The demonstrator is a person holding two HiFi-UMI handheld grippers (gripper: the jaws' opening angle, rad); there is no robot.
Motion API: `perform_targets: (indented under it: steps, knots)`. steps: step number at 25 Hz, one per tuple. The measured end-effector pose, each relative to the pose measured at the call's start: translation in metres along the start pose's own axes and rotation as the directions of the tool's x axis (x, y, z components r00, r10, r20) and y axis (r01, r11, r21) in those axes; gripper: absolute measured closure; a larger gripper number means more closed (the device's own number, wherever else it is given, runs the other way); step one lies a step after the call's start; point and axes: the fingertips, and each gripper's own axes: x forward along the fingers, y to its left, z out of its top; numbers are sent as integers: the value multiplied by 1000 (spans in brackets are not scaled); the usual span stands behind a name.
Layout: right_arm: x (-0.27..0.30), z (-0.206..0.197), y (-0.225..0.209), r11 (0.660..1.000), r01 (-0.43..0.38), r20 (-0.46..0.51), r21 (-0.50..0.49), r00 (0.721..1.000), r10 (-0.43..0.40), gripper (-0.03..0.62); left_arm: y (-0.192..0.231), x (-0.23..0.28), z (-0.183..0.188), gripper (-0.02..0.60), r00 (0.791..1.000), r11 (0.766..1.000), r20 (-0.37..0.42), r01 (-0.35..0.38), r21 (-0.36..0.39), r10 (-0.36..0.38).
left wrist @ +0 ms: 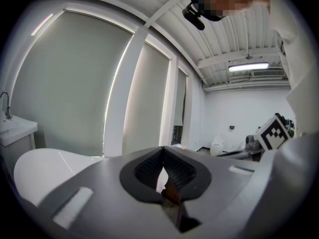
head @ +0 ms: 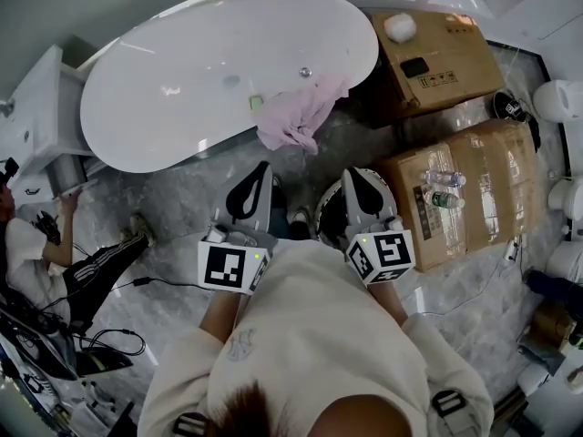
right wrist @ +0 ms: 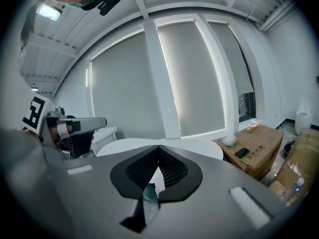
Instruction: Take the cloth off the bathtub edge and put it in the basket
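Observation:
A pink cloth (head: 297, 116) hangs crumpled over the near rim of the white oval bathtub (head: 209, 80), spilling down its outer side. My left gripper (head: 262, 169) and right gripper (head: 352, 177) are held side by side over the marble floor. Both point toward the tub and stop short of the cloth. In the left gripper view the jaws meet at the tip, shut and empty (left wrist: 163, 149), with the tub (left wrist: 45, 171) beyond them. The right gripper (right wrist: 158, 148) is likewise shut on nothing, facing the tub (right wrist: 199, 147). I cannot make out a basket for certain.
Two cardboard boxes (head: 437, 57) (head: 474, 198) stand to the right of the tub, the nearer one bearing water bottles (head: 443, 189). A person (head: 55, 244) sits on the floor at left among cables. A white sink cabinet (head: 36, 116) stands left of the tub, white fixtures (head: 557, 98) at far right.

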Motion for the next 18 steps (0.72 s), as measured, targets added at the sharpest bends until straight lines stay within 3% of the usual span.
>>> perform_targets:
  steps: [5, 12, 18]
  knots:
    - [30, 10, 5, 1000, -5, -9, 3, 1000, 5, 595, 27, 21, 7, 532, 1000, 1000, 0, 18, -12, -18]
    - [71, 35, 20, 999, -48, 67, -18, 997, 49, 595, 67, 50, 8, 532, 999, 998, -2, 52, -25, -52]
    - [103, 44, 19, 1000, -2, 69, -19, 998, 3, 595, 96, 70, 9, 532, 997, 996, -4, 81, -33, -81]
